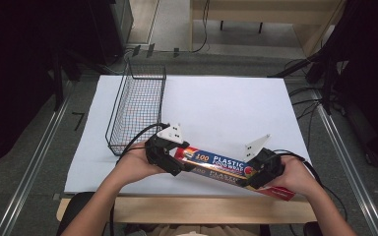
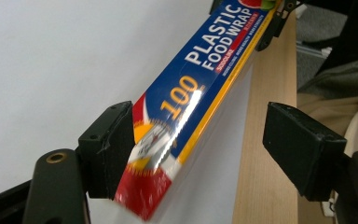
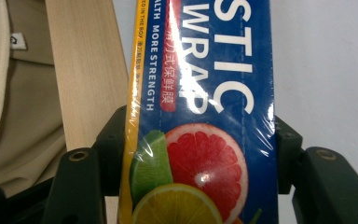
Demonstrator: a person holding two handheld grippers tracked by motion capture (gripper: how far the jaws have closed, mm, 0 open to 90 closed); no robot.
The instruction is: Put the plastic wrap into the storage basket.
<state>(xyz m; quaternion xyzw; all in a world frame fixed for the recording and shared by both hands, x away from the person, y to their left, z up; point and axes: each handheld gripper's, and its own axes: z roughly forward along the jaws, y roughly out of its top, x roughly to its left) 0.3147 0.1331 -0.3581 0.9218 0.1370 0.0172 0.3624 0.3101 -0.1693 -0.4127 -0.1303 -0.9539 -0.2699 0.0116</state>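
Observation:
A long blue, red and yellow box of plastic food wrap (image 1: 226,167) lies slanted near the table's front edge. My right gripper (image 1: 260,173) is shut on its right end; in the right gripper view both jaws press the sides of the box (image 3: 205,93) by the citrus picture. My left gripper (image 1: 183,163) stands open around the left end. In the left gripper view the box (image 2: 191,93) rests against one jaw while the other jaw stands well apart from it. Both grippers are held in a person's hands.
A black wire basket (image 1: 138,105) stands on the white sheet (image 1: 226,103) at the back left, just beyond the left hand. The wooden table edge (image 1: 202,209) runs under the box. Cables trail from both grippers.

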